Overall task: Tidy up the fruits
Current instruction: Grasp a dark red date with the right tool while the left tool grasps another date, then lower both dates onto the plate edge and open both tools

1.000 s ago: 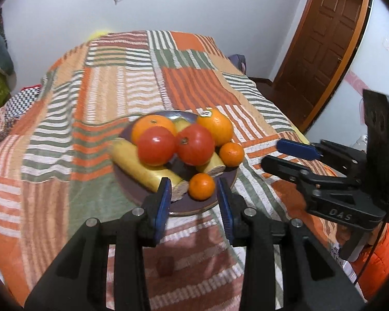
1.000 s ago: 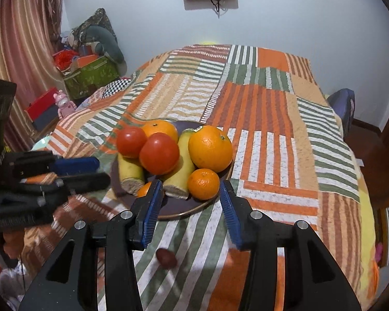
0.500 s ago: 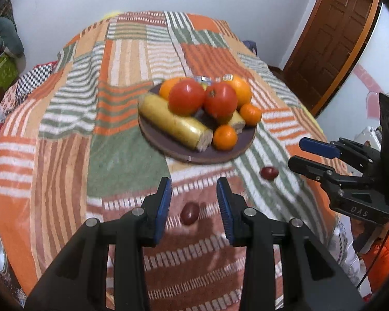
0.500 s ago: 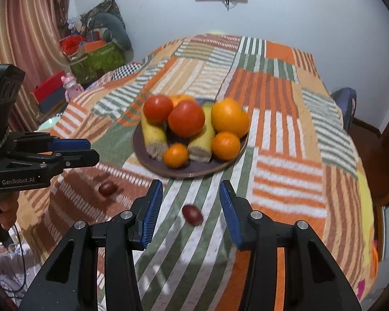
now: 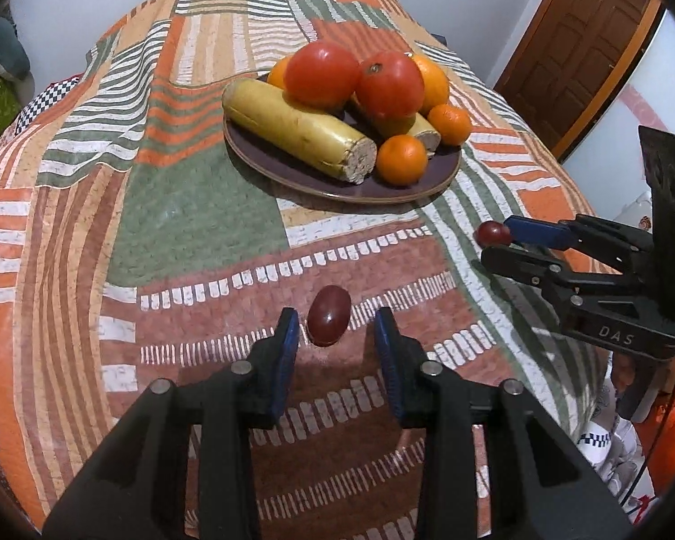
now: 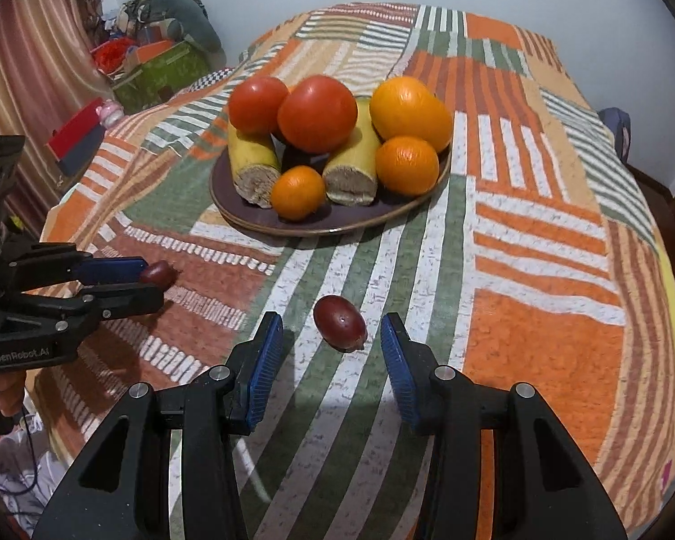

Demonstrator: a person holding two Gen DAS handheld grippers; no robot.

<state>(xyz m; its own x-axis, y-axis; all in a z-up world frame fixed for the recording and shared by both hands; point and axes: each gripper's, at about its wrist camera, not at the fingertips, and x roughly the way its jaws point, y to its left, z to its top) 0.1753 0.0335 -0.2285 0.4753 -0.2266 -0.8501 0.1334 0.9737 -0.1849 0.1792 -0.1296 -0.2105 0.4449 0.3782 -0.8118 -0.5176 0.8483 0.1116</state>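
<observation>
A dark plate (image 5: 292, 175) (image 6: 337, 227) on the patchwork bedspread holds two tomatoes (image 5: 321, 73), oranges (image 6: 409, 105), mandarins and two banana pieces (image 5: 301, 132). Two dark red grapes lie on the cover in front of it. One grape (image 5: 328, 321) (image 6: 157, 272) lies between the tips of my left gripper (image 5: 336, 317) (image 6: 153, 283), whose jaws are closing; a gap still shows on each side. The other grape (image 6: 339, 321) (image 5: 490, 232) lies between the tips of my right gripper (image 6: 330, 321) (image 5: 495, 247), which is open and not touching it.
The striped bedspread (image 5: 180, 225) drops away at its near and side edges. A brown door (image 5: 585, 45) stands to the right of the bed. Boxes and soft clutter (image 6: 157, 67) sit beside the bed at the left. A hand (image 6: 4, 393) grips the left gripper's handle.
Both grippers have sunk toward the bedspread and tipped downward. Each grape, ahead of the tips before, now lies between a pair of fingers. The left jaws have narrowed slightly.
</observation>
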